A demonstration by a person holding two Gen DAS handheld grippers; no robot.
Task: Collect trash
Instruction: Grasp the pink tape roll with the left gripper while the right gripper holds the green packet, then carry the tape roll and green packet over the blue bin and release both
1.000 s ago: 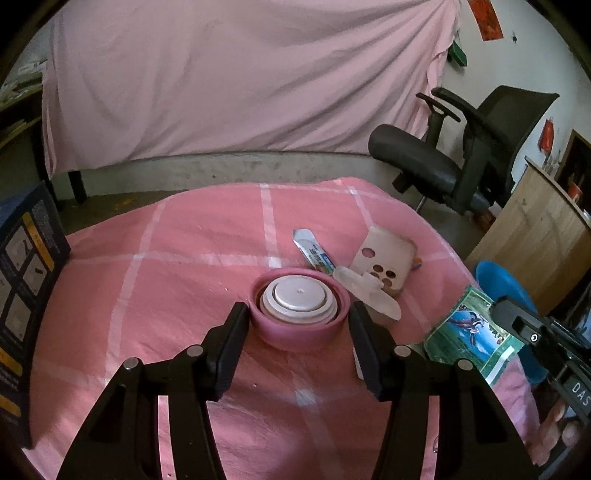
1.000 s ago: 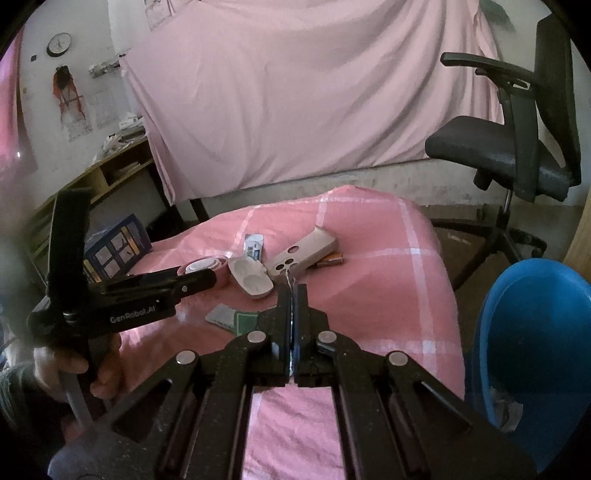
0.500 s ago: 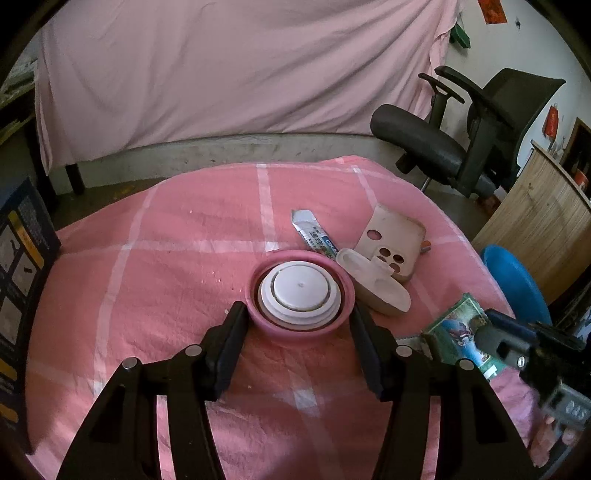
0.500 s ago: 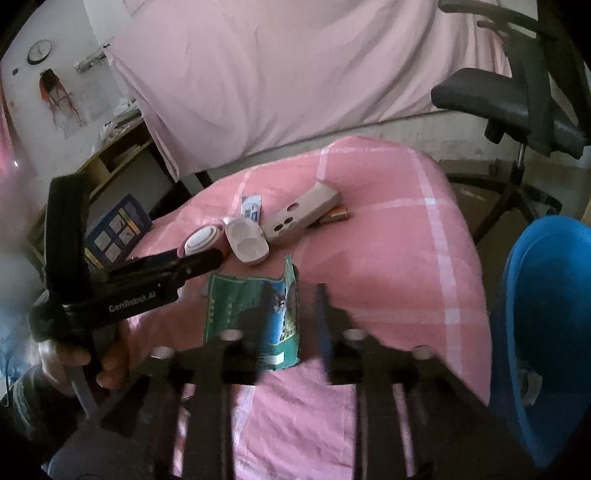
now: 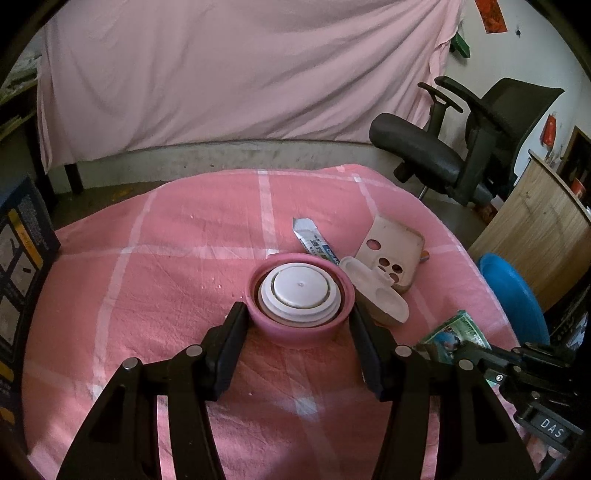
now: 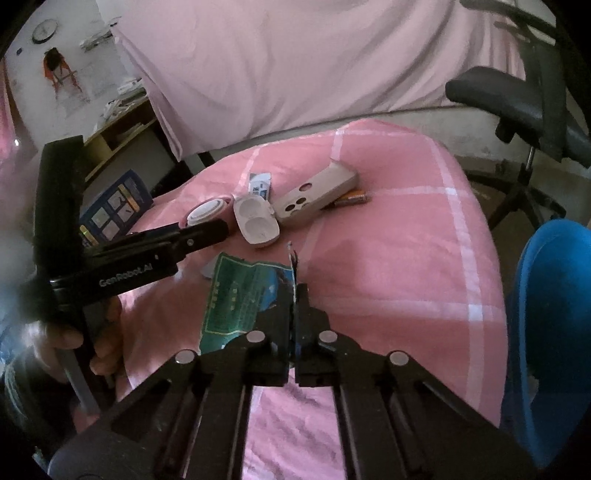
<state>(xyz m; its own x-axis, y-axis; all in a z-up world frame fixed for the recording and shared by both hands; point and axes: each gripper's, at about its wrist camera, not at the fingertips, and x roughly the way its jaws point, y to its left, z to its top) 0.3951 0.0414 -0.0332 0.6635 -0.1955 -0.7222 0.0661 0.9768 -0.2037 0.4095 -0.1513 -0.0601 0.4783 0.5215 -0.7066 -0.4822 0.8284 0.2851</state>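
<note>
Pink checked cloth (image 5: 147, 266) spread over the desk, with a pink sheet (image 5: 229, 74) hung behind it. Near the middle, a pink round container (image 5: 301, 295) with a white lid nested inside, sitting on the cloth between the two fingers of the left gripper (image 5: 298, 321). Spread wide on either side of it, those fingers; whether they touch its wall cannot be told.

Just right of the container, a white oval case (image 5: 380, 299), leaning against a beige phone case (image 5: 393, 251) with round holes. Behind the container, a small white and blue tube (image 5: 314, 242). Partly under the phone case in the right wrist view, an orange battery (image 6: 351, 198).

Pinched shut on a green snack wrapper (image 6: 240, 291), the right gripper (image 6: 295, 306), holding the wrapper by its right edge with the rest spread out to the left over the cloth near the front of the desk. Seen from the left wrist too, low on the right, with the wrapper's green and blue print showing beyond the black frame.

Off the right side of the desk, a blue bin (image 6: 554, 314), well apart from the wrapper. Beyond it, a black office chair (image 5: 461, 147) and a wooden cabinet (image 5: 535, 236). At the left edge, a dark blue printed box (image 5: 18, 266). On the far wall in the right wrist view, a round clock (image 6: 44, 30) above wooden shelves (image 6: 118, 122).
</note>
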